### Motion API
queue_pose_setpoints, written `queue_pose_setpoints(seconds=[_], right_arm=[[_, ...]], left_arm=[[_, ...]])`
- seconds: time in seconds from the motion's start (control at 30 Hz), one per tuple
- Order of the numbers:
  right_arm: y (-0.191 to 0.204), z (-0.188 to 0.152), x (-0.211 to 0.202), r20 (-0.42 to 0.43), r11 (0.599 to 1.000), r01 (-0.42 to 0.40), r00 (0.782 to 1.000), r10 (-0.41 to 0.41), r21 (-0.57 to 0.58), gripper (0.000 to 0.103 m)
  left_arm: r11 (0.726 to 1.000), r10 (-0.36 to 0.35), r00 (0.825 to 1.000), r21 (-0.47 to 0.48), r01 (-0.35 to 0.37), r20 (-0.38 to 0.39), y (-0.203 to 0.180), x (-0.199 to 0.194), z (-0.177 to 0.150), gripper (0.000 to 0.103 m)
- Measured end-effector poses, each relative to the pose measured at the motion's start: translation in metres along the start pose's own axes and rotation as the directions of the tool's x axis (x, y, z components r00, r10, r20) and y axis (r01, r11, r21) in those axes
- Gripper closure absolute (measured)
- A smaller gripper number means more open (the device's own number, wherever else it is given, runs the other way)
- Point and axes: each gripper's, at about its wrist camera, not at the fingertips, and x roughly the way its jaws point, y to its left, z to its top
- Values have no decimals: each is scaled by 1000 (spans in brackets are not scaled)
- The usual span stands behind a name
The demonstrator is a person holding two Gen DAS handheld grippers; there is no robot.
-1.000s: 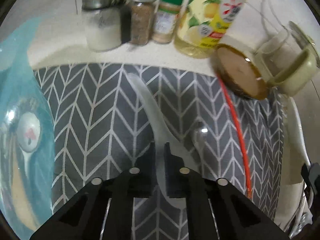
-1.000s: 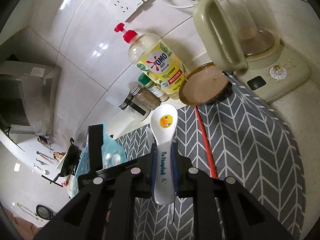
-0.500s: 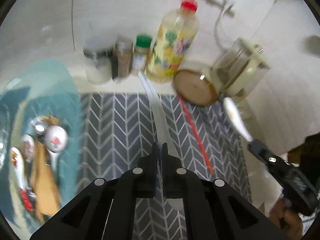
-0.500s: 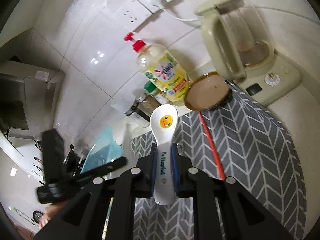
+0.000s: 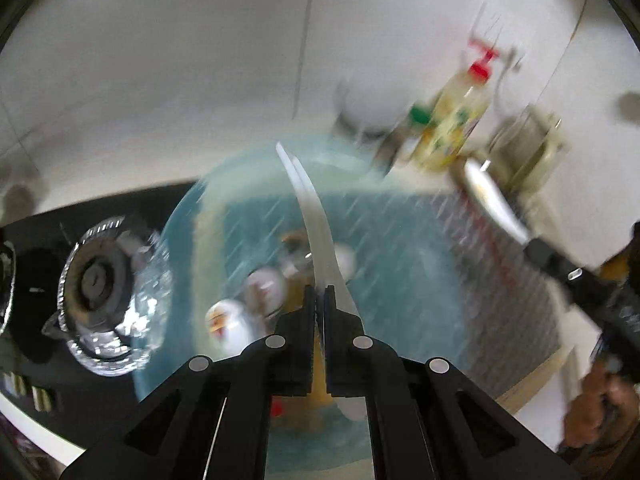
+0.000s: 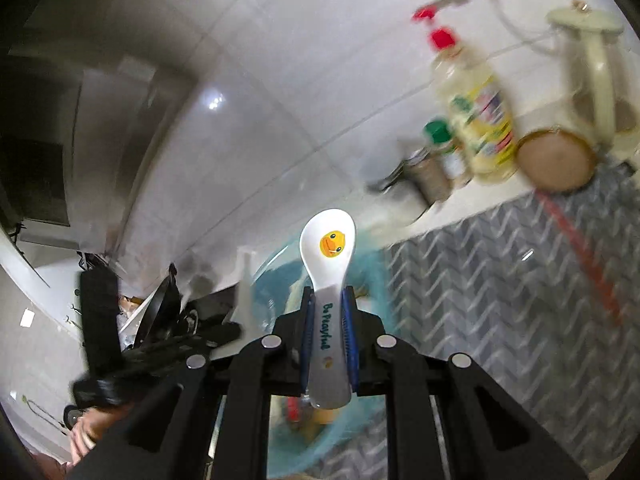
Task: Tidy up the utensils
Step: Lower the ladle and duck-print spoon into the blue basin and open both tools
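A white tiled wall (image 6: pixel 280 92) fills the back of both views. Below it the counter carries a grey zigzag mat (image 6: pixel 500 300), which ends at the counter's front edge in the left wrist view; the mat's middle lies bare. A black stove top (image 5: pixel 40 280) with a foil-lined burner (image 5: pixel 100 292) sits on the far side of a blue basin (image 5: pixel 420 280), whose rim touches the mat. The basin holds several spoons (image 5: pixel 228 320) and a wooden piece, all smeared by blur. Along the wall stand a kettle (image 6: pixel 592 80), a yellow soap bottle (image 6: pixel 476 120), spice jars (image 6: pixel 440 152) and a brown lid (image 6: pixel 556 160), close together.

The left gripper (image 5: pixel 319 300) is clamped on a pale, thin curved spoon (image 5: pixel 316 220) above the basin; the spoon's bowl end is hidden behind the fingers. The right gripper (image 6: pixel 328 316) is clamped on a white duck spoon (image 6: pixel 328 248), held up over the basin's rim, its tail end cut off by the jaws. Each gripper shows blurred in the other's view, a hand (image 5: pixel 592 412) only partly visible.
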Motion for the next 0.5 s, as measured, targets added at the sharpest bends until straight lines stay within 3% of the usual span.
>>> queue_pose_setpoints(seconds=[0.23,0.5], right_arm=[[42,-31,64,-79,990,137,988,-136,12,88],[47,-44,118,-184,950,313,934,-307,3,88]], left_arm=[[994,-34,987,98,50,-157,38,44,-15,99],[983,-71,975,151,105,-212,47,62,-30,99]])
